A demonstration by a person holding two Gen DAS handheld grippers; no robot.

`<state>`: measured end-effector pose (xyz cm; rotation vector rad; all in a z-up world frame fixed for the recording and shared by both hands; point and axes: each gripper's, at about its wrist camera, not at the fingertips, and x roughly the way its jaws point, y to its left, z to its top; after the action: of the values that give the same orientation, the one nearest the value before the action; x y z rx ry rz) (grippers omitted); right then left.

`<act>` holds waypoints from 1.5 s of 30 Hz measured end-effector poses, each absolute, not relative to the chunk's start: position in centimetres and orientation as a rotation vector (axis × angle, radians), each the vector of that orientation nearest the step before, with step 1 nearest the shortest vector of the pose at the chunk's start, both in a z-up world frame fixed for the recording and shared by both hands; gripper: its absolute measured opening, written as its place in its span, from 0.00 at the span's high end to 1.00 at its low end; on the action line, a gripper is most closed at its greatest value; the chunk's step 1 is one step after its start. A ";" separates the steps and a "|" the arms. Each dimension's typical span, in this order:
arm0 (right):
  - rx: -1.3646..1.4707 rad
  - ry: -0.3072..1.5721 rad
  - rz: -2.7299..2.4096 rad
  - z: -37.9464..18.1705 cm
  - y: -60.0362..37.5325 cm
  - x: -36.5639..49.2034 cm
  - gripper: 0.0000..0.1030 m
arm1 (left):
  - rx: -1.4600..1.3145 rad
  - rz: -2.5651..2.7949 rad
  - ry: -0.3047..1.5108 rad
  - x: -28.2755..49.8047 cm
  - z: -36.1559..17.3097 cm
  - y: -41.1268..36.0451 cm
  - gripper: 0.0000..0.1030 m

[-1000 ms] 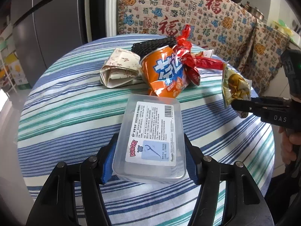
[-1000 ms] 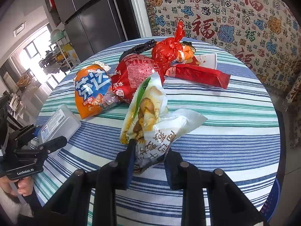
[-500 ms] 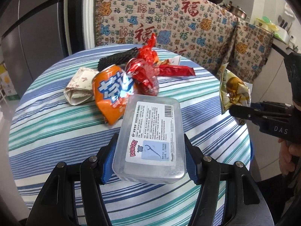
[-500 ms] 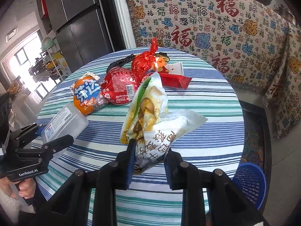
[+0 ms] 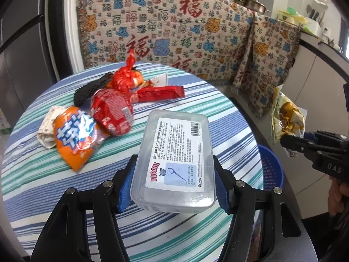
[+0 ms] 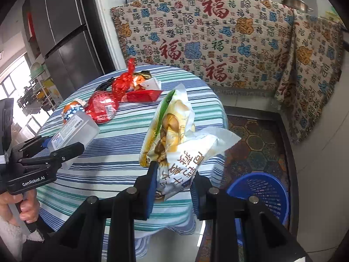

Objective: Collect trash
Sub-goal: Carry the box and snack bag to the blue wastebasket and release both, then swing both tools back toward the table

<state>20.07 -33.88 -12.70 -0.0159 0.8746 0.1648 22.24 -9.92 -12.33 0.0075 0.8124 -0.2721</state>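
**Both grippers loaded; basket on floor beside table**

A rectangular box (image 5: 174, 163) of translucent plastic, smooth-walled with rounded corners and a printed white label on its upper face, is clamped between the blue-padded fingers of the left gripper (image 5: 172, 185) and held above the striped tablecloth (image 5: 32, 174). What it contains cannot be told through the cloudy plastic. A crinkled foil snack packet (image 6: 181, 144), white and yellow with printed characters and a green edge strip, is pinched at its lower end by the right gripper (image 6: 172, 183); its upper part stands loose and creased above the fingers, over the table's near edge.

On the round table, a glossy orange wrapper (image 5: 76, 137) is seen lying flat, touching a crumpled red wrapper (image 5: 113, 111). Beside the orange one, a folded patterned paper bundle (image 5: 47, 128) is noted. Behind these lie a knotted red plastic bag (image 5: 126, 78), a long flat red sachet (image 5: 159, 93) and a black mesh strip (image 5: 91, 87).

A round blue basket (image 6: 261, 194) of perforated plastic stands on the floor just beside the table, to the right. Nothing can be made out inside it. A woven throw (image 6: 218, 37) with red characters is draped behind.
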 end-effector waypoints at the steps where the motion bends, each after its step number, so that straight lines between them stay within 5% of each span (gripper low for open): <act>1: -0.008 0.875 0.147 -12.8 -34.9 19.8 0.73 | 0.013 -0.282 0.812 22.3 -12.3 -10.6 0.38; 24: 0.114 1.002 -0.190 -18.4 -54.3 15.0 0.73 | 0.093 -0.701 0.925 25.0 -16.1 -34.6 0.38; 35: 0.106 1.072 -0.192 -22.5 -58.1 16.6 0.73 | 0.091 -0.788 1.024 28.3 -20.5 -40.3 0.37; 38: 0.119 1.077 -0.178 -23.4 -58.8 17.2 0.70 | 0.072 -0.823 1.026 28.6 -21.0 -40.9 0.31; 40: 0.125 1.069 -0.176 -23.9 -59.1 17.3 0.49 | 0.036 -0.825 1.030 29.3 -21.4 -41.4 0.08; 41: 0.121 1.059 -0.179 -24.0 -59.1 17.4 0.41 | 0.018 -0.825 1.028 29.5 -21.4 -41.3 0.08; 45: 0.108 1.023 -0.193 -23.3 -59.2 17.3 0.42 | -0.011 -0.807 1.022 30.1 -20.8 -41.0 0.08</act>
<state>17.29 -59.22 -23.32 0.1084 1.0227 -0.1928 30.09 -41.02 -20.75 -0.0107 1.0220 -0.8073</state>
